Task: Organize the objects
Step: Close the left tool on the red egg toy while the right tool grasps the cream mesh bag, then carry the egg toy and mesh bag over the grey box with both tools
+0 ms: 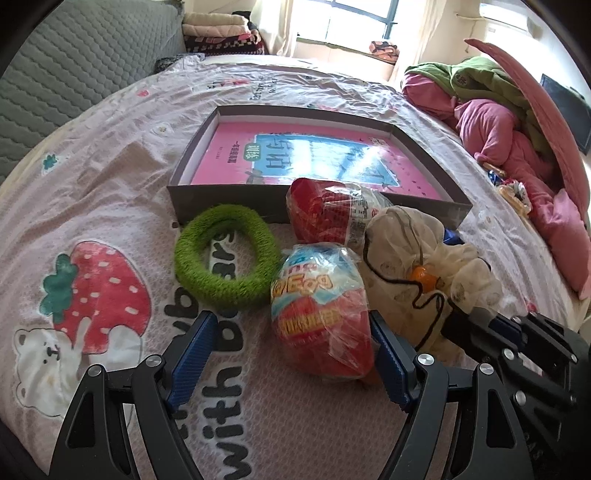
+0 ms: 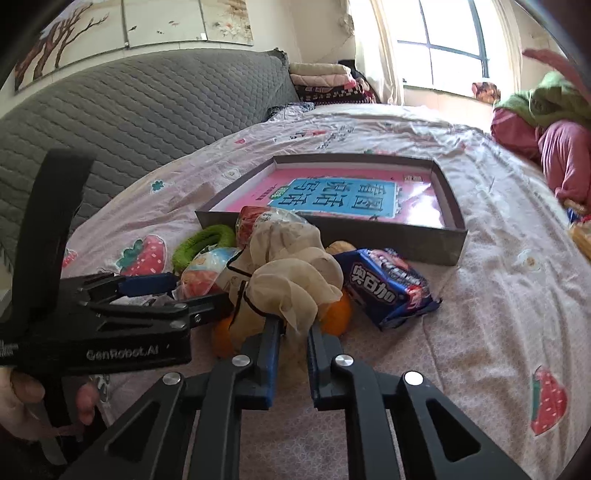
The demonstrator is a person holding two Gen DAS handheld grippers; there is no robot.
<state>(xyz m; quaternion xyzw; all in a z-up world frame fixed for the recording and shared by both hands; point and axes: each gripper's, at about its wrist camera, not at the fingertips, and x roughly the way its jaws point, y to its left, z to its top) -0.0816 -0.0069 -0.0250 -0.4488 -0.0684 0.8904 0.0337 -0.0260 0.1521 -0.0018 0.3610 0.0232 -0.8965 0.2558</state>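
A grey shallow box [image 1: 229, 201] holding a pink book [image 1: 314, 162] lies on the bed. In front of it lie a green fuzzy ring [image 1: 225, 254], a red wrapped snack [image 1: 321, 210], a wrapped toy egg [image 1: 321, 310], a beige mesh bag with oranges [image 1: 417, 258] and a blue biscuit pack [image 2: 388, 284]. My left gripper [image 1: 291, 332] is open, its jaws either side of the toy egg. My right gripper [image 2: 293, 332] is shut on the mesh bag [image 2: 291, 280]. The box [image 2: 332, 232] shows behind it.
The bedspread [image 1: 110, 184] has strawberry and bear prints. A grey quilted headboard [image 2: 129, 110] is at the left. Pink and green clothes and pillows [image 1: 517, 147] pile at the right. Folded blankets [image 1: 221, 33] sit by the window.
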